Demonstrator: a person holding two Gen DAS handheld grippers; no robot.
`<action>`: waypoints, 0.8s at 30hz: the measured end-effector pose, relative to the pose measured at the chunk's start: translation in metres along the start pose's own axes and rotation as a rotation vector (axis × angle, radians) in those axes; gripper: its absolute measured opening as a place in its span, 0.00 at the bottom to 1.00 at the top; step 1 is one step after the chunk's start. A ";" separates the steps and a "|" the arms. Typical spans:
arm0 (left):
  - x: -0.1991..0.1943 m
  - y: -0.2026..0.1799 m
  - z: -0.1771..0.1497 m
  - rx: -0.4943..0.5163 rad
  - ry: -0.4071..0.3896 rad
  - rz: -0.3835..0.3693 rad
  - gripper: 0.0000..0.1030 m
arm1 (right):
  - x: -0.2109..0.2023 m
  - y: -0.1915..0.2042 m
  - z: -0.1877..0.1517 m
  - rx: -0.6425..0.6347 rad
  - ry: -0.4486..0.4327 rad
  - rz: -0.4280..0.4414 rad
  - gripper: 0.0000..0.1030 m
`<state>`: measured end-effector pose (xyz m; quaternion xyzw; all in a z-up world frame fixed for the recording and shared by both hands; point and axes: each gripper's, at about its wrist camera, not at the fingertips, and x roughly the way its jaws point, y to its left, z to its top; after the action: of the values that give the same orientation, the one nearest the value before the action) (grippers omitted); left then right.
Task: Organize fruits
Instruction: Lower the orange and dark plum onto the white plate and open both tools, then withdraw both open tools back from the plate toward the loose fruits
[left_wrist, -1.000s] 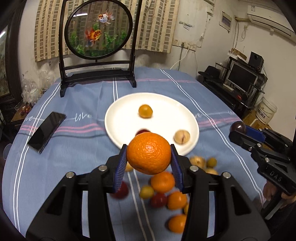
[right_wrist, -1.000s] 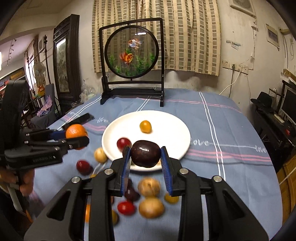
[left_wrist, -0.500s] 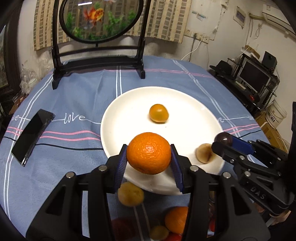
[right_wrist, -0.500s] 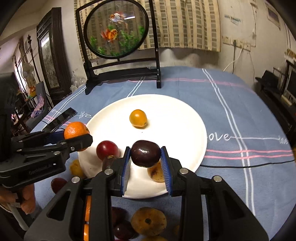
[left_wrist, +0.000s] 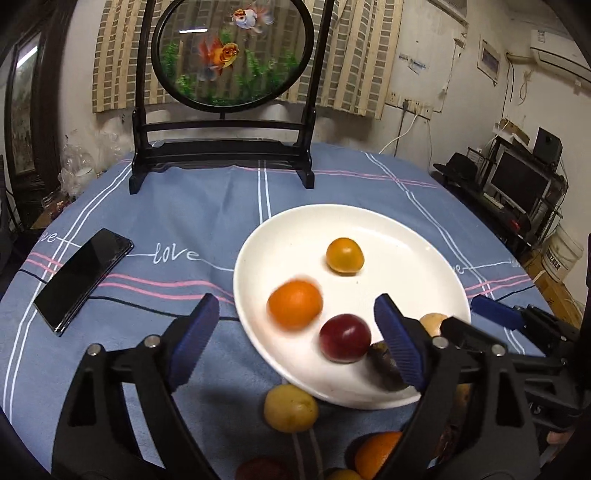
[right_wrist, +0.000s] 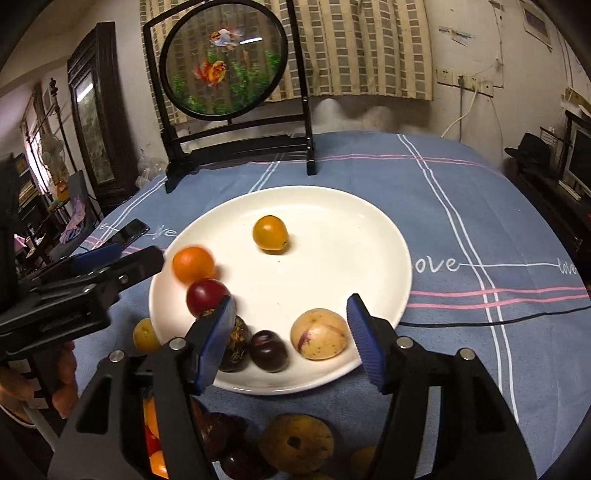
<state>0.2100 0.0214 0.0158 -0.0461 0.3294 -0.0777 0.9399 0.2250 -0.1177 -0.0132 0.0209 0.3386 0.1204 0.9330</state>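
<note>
A white plate (left_wrist: 406, 236) (right_wrist: 351, 221) lies on the blue tablecloth. On it are a blurred orange (left_wrist: 294, 304) (right_wrist: 193, 264), a small yellow-orange fruit (left_wrist: 344, 255) (right_wrist: 270, 234), a red plum (left_wrist: 345, 337) (right_wrist: 207, 296), a dark plum (right_wrist: 269, 350), a dark wrinkled fruit (right_wrist: 236, 343) and a tan fruit (right_wrist: 319, 334). My left gripper (left_wrist: 295, 347) is open and empty over the plate's near left rim. My right gripper (right_wrist: 291, 339) is open and empty above the dark plum.
Several loose fruits lie on the cloth before the plate, among them a yellow one (left_wrist: 290, 408) and a brown one (right_wrist: 295, 443). A black phone (left_wrist: 83, 275) lies at the left. A framed goldfish screen (left_wrist: 232, 51) stands at the back.
Both grippers have opened. The orange dropped from the left gripper onto the plate and is still moving. The dark plum left the right gripper and lies at the plate's near edge.
</note>
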 end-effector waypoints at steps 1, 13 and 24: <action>0.001 0.000 -0.001 0.003 0.006 0.005 0.86 | 0.000 -0.001 -0.001 0.003 0.001 -0.003 0.61; 0.012 0.001 -0.012 0.015 0.086 0.025 0.92 | -0.010 -0.011 -0.002 0.030 -0.022 -0.001 0.64; -0.029 0.017 -0.036 0.003 0.078 0.027 0.92 | -0.005 -0.014 -0.005 0.042 0.010 0.002 0.64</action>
<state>0.1673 0.0420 0.0034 -0.0371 0.3665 -0.0671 0.9273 0.2213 -0.1323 -0.0152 0.0401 0.3457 0.1141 0.9305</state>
